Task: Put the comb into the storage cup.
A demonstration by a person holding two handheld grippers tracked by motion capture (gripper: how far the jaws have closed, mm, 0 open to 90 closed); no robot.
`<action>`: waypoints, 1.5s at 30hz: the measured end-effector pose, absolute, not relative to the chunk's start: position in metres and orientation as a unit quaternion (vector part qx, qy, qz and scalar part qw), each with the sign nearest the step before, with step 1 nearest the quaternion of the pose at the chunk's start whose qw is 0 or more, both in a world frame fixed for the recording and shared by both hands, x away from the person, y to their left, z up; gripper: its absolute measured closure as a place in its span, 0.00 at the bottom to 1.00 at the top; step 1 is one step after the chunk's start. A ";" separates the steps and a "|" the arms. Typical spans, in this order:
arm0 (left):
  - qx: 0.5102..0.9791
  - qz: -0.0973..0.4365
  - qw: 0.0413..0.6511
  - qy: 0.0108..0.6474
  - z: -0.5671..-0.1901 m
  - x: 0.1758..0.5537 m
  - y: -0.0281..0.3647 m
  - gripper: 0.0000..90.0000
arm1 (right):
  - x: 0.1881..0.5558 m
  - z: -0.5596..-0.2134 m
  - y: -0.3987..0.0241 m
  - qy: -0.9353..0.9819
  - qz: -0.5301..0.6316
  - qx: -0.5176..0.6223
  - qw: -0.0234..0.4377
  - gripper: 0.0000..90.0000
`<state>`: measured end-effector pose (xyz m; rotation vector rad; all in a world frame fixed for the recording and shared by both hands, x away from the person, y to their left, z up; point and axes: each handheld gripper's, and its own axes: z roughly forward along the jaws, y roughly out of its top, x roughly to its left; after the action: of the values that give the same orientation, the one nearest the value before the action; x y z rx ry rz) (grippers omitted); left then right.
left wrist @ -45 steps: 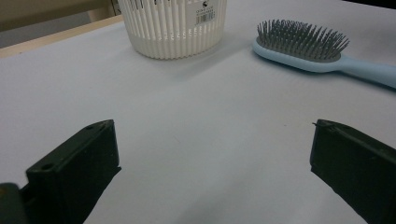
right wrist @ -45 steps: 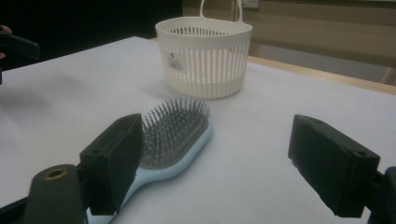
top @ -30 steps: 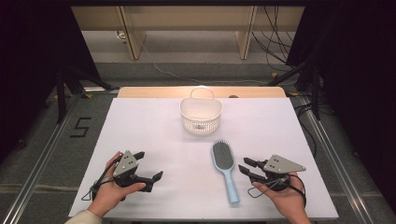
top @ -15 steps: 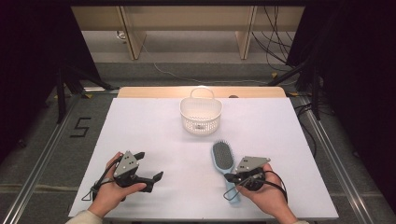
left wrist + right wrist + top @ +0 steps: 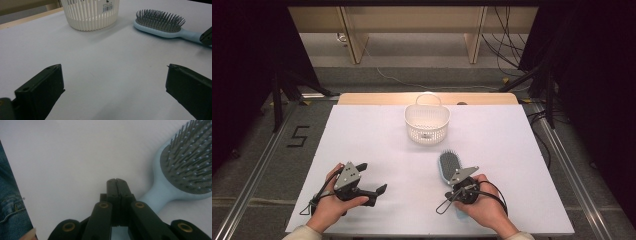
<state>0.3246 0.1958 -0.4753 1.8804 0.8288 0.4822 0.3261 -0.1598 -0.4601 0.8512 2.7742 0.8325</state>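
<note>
Left side of the white table (image 5: 377, 140): the left gripper (image 5: 371, 178) lies low on the surface at about 8 o'clock from the table's centre, held in the person's left hand (image 5: 331, 206). Its jaws stand released and wide apart, with only bare tabletop between them, as the left gripper view confirms; its fingertips (image 5: 42, 87) hold nothing.

Centre: a white slatted basket (image 5: 427, 122) stands upright at roughly 12 o'clock, toward the far edge of the table, its handle raised (a small barcode label shows on its near wall). It is well apart from both grippers.

Right of centre: the hairbrush (image 5: 448, 166), light blue with a dark bristle pad, lies flat with bristles up at about 5 o'clock from the basket, its head pointing toward the basket and its handle running toward the person.

Right side: the right gripper (image 5: 460, 186), held in the right hand (image 5: 482, 207), sits over the brush handle at about 6 o'clock from the brush head. In the right gripper view its jaws are clenched tight together, pad against pad, with nothing between them; the closed tip (image 5: 116, 185) lies just to the left of the brush's neck (image 5: 156, 192), on the table. The jaws have just been closing, empty. Whether the tip touches the handle cannot be told.
</note>
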 end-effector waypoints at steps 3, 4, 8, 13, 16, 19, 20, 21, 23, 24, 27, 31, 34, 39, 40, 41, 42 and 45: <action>0.776 0.198 0.492 0.342 -0.475 0.325 0.196 0.01 | 0.326 -0.461 -0.157 0.919 0.264 0.288 0.055 1.00; 0.775 0.197 0.493 0.342 -0.475 0.325 0.195 0.01 | 0.326 -0.462 -0.156 0.920 0.260 0.290 0.052 1.00; 0.775 0.198 0.493 0.343 -0.475 0.325 0.196 0.01 | 0.326 -0.464 -0.153 0.922 0.242 0.299 0.038 1.00; 0.775 0.197 0.494 0.340 -0.475 0.325 0.196 0.01 | 0.326 -0.466 -0.151 0.925 0.227 0.303 0.032 1.00; 0.776 0.197 0.494 0.339 -0.475 0.325 0.195 0.01 | 0.326 -0.467 -0.150 0.926 0.222 0.304 0.030 1.00; 0.776 0.197 0.494 0.338 -0.475 0.325 0.195 0.01 | 0.326 -0.467 -0.149 0.925 0.220 0.308 0.027 1.00; 0.776 0.197 0.494 0.338 -0.475 0.325 0.195 0.01 | 0.327 -0.466 -0.149 0.926 0.218 0.308 0.028 1.00; 0.776 0.197 0.494 0.339 -0.475 0.325 0.195 0.01 | 0.327 -0.466 -0.149 0.925 0.217 0.310 0.027 1.00; 0.776 0.197 0.495 0.339 -0.475 0.324 0.195 0.01 | 0.327 -0.466 -0.151 0.925 0.213 0.312 0.028 1.00; 0.776 0.197 0.495 0.339 -0.475 0.325 0.195 0.01 | 0.327 -0.465 -0.151 0.924 0.212 0.317 0.029 1.00; 0.776 0.197 0.495 0.338 -0.475 0.324 0.195 0.02 | 0.327 -0.464 -0.154 0.923 0.201 0.325 0.033 1.00; 0.776 0.197 0.495 0.338 -0.475 0.324 0.195 0.02 | 0.328 -0.463 -0.161 0.921 0.194 0.335 0.034 1.00; 0.775 0.197 0.496 0.338 -0.475 0.324 0.195 0.02 | 0.330 -0.463 -0.168 0.918 0.192 0.346 0.035 1.00; 0.775 0.197 0.496 0.338 -0.475 0.324 0.195 0.02 | 0.334 -0.462 -0.177 0.913 0.188 0.360 0.040 1.00; 0.775 0.197 0.496 0.338 -0.475 0.324 0.195 0.02 | 0.334 -0.462 -0.179 0.912 0.187 0.363 0.042 1.00; 0.775 0.197 0.496 0.338 -0.475 0.324 0.195 0.02 | 0.335 -0.462 -0.180 0.911 0.186 0.365 0.043 1.00; 0.776 0.197 0.496 0.338 -0.475 0.324 0.195 0.02 | 0.335 -0.462 -0.182 0.910 0.187 0.368 0.043 1.00; 0.775 0.197 0.496 0.338 -0.475 0.324 0.195 0.02 | 0.337 -0.461 -0.186 0.908 0.184 0.374 0.046 1.00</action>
<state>0.3239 0.1947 -0.4747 1.8782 0.8189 0.4769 0.3371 -0.1861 -0.4614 1.1434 2.7712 0.5627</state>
